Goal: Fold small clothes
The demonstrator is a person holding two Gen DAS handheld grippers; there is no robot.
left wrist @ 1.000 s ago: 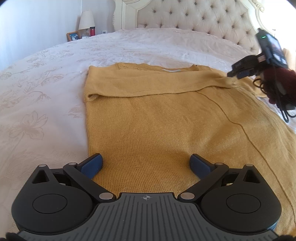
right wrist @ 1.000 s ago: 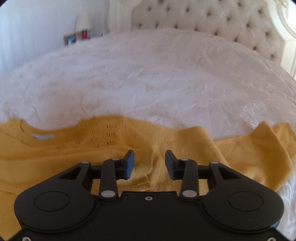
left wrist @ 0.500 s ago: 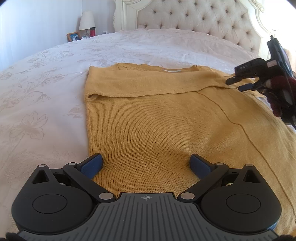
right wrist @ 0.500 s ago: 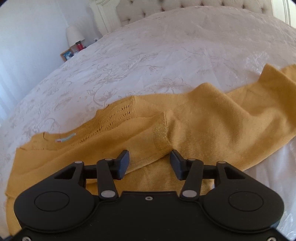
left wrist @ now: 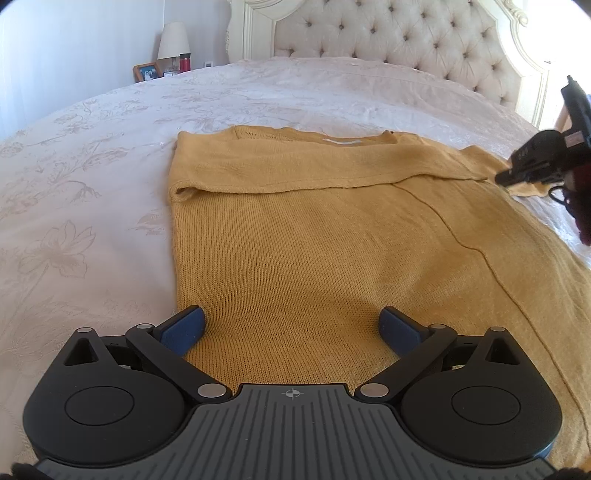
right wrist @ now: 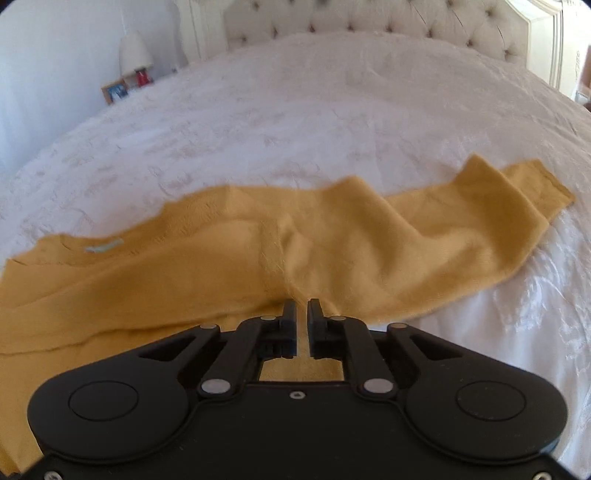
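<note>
Mustard-yellow knit sweater [left wrist: 314, 236] lies flat mid-frame on the white embroidered bedspread [left wrist: 92, 184]. Your left gripper [left wrist: 291, 326] is spread wide over the hem; your right gripper [right wrist: 302, 314] is nearly closed, cannot tell if pinching knit. Soft, stretchy, light: grab the unfolded sleeve [right wrist: 480, 206] near the shoulder seam.

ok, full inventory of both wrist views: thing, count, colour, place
sweater: 1, mustard yellow, flat on the bed, left sleeve folded across the chest, right sleeve out to the side
bedspread: 1, white floral, under the sweater
headboard: 1, cream tufted, far end
lamp: 1, white shade, far left
picture frame: 1, wooden, beside the lamp
red container: 1, by the lamp
left gripper: 1, black, blue pads, open over the hem
right gripper: 1, black, nearly closed at the right sleeve
</note>
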